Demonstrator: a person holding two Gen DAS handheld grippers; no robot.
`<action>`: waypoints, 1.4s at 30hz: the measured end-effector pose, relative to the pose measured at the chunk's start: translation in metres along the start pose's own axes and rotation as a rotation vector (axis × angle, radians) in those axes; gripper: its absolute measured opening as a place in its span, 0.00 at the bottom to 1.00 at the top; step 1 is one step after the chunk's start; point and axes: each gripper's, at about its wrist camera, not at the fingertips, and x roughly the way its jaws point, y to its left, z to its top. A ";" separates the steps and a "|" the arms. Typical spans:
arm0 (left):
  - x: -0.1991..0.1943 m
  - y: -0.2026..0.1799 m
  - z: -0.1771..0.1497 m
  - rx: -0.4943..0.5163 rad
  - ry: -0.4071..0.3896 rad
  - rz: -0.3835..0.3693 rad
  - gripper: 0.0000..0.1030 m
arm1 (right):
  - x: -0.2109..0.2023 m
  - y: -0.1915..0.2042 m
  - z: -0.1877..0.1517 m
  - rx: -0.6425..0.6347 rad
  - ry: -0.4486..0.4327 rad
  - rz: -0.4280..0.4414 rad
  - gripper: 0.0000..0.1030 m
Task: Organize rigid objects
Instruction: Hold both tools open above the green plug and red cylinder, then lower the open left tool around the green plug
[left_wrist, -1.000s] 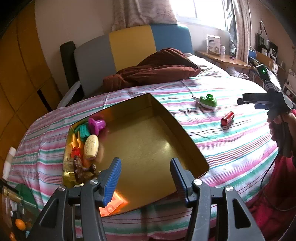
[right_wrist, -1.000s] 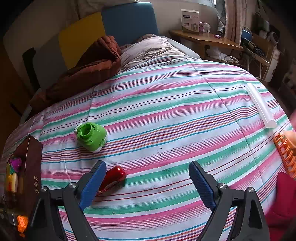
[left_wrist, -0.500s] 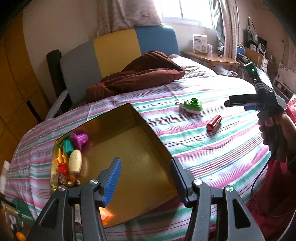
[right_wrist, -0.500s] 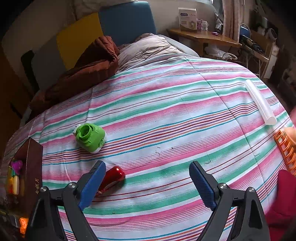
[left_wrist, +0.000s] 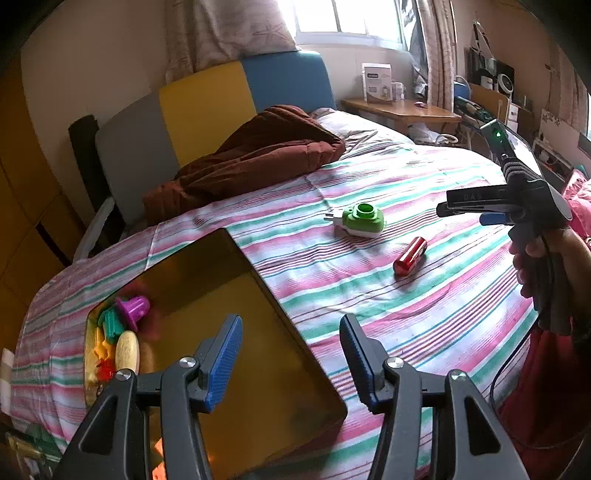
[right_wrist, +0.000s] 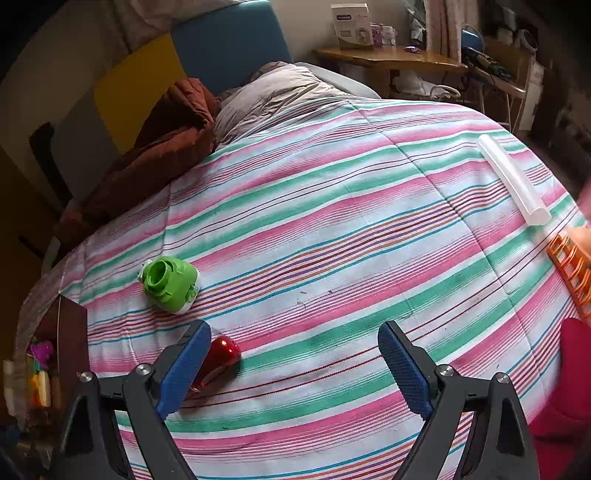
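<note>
**Both grippers spread above the striped bed**

The left gripper (left_wrist: 291, 354) hangs spread and empty over the gold tray (left_wrist: 288, 369), whose left end holds small toys (left_wrist: 122, 332). The right gripper (right_wrist: 295, 369) is spread wide, empty, its left pad just beside the red cylinder (right_wrist: 221, 354). The green plug-in device (right_wrist: 171, 284) lies farther off, and a white tube (right_wrist: 513, 184) far right.

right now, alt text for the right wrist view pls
The open right gripper hovers empty over a striped bedspread, its left pad beside a red cylinder. A green plug-in device lies further back; a white tube lies far right.
</note>
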 end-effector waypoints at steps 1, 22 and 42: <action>0.002 -0.002 0.002 0.006 0.000 -0.003 0.54 | 0.000 -0.001 0.000 0.004 0.000 0.003 0.90; 0.054 -0.024 0.048 -0.057 0.074 -0.169 0.54 | 0.000 -0.024 0.007 0.145 0.008 0.058 0.90; 0.201 -0.019 0.105 -0.641 0.356 -0.433 0.66 | 0.000 -0.034 0.008 0.223 0.024 0.132 0.92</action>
